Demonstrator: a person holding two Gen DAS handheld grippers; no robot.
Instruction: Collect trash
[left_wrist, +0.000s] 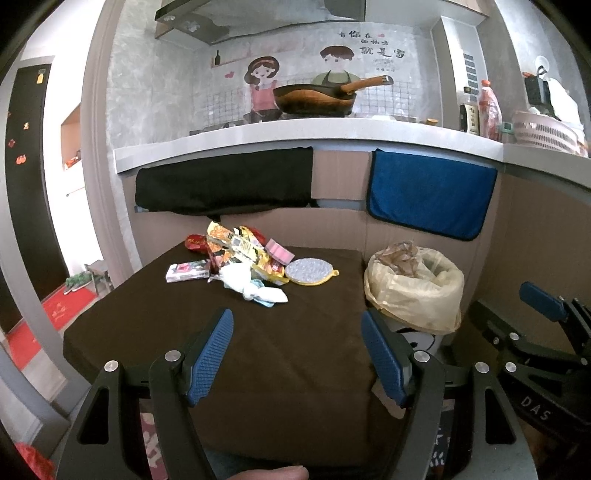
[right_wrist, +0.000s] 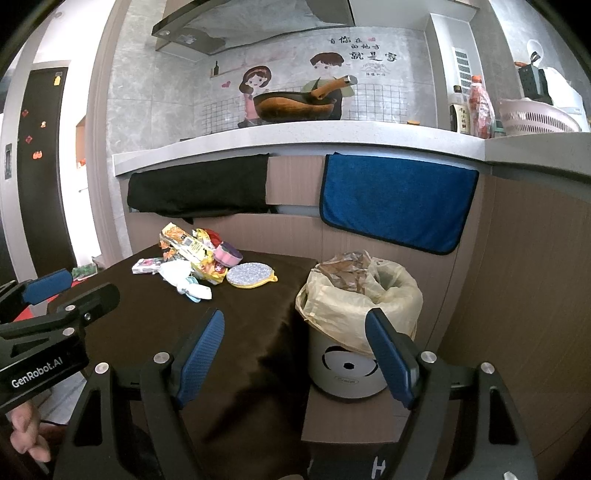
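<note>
Both empty, jaws spread: left gripper (left_wrist: 297, 354), right gripper (right_wrist: 295, 356). Best to reach for the near white tissue (left_wrist: 255, 284) first, pinch low, then carry to the lined bin (right_wrist: 360, 295).

Brown-clothed table (left_wrist: 258, 350); at far end wrappers (left_wrist: 236, 247), small box (left_wrist: 186, 272), crumpled tissue (left_wrist: 251, 284), round scrubber (left_wrist: 310, 272) (yellow-edged), pink sponge (left_wrist: 279, 252)
</note>
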